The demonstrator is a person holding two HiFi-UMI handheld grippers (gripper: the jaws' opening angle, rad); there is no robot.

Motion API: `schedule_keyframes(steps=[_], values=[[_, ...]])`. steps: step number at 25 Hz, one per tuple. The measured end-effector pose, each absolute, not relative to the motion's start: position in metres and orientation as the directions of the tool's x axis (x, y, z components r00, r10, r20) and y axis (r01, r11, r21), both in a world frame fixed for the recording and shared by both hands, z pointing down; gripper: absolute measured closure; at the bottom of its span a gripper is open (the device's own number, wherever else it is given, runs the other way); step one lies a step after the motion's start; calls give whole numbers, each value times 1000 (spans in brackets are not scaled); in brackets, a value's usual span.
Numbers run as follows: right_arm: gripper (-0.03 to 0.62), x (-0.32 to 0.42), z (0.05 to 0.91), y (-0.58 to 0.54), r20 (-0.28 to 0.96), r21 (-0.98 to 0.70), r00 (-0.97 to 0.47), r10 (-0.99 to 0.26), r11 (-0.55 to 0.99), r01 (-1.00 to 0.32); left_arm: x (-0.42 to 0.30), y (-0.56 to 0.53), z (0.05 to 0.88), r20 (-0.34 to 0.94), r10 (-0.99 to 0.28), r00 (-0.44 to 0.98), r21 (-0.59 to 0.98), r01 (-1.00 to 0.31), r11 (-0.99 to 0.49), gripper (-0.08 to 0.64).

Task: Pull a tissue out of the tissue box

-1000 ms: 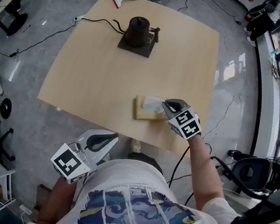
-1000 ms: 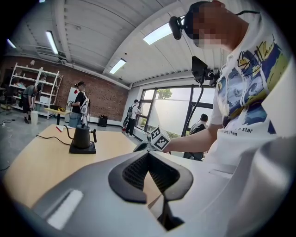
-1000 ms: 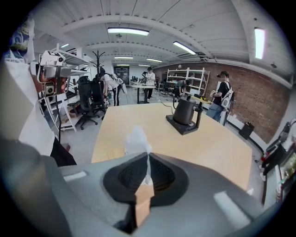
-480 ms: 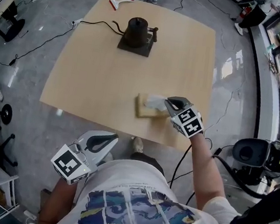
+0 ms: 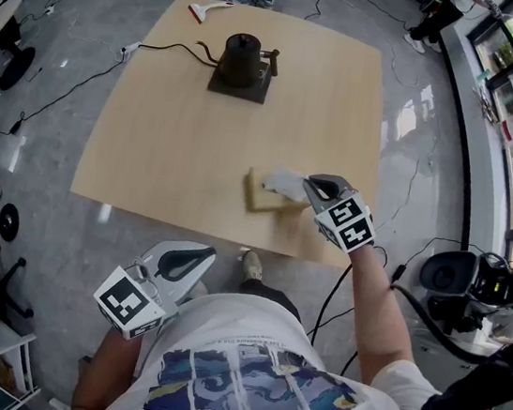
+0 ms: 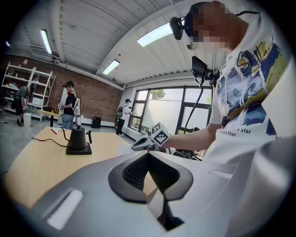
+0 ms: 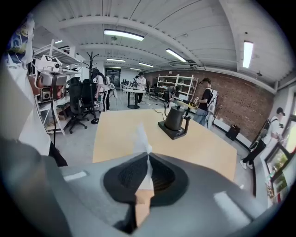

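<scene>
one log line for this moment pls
right gripper: shut on tissue | tissue: partly out of tissue box on table | left gripper: shut, empty, off table

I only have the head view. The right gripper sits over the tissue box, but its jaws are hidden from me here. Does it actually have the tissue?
Observer: Yes. In the right gripper view, the right gripper has its jaws shut on the tissue, and a white sheet stands up between them.
Operator: And the left gripper down by my side, is it carrying anything?
Observer: No. In the left gripper view, the left gripper has its jaws together with nothing between them.
</scene>
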State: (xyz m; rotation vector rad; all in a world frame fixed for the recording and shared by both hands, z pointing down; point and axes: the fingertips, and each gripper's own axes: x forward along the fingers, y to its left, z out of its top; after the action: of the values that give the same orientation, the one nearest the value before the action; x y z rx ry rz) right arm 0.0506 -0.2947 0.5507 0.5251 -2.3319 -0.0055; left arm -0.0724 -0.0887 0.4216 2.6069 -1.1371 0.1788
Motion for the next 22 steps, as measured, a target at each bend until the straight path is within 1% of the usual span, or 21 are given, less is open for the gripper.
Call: schedule_keyframes(steps=[14, 22], values=[[586, 47, 519, -252, 623, 203, -642, -448, 884, -421, -80, -56, 423, 214, -652, 727, 217, -686, -694, 558], [586, 37, 499, -214, 602, 218, -644, -471, 874, -435, -92, -36, 426, 214, -629, 747, 224, -665, -713, 557]])
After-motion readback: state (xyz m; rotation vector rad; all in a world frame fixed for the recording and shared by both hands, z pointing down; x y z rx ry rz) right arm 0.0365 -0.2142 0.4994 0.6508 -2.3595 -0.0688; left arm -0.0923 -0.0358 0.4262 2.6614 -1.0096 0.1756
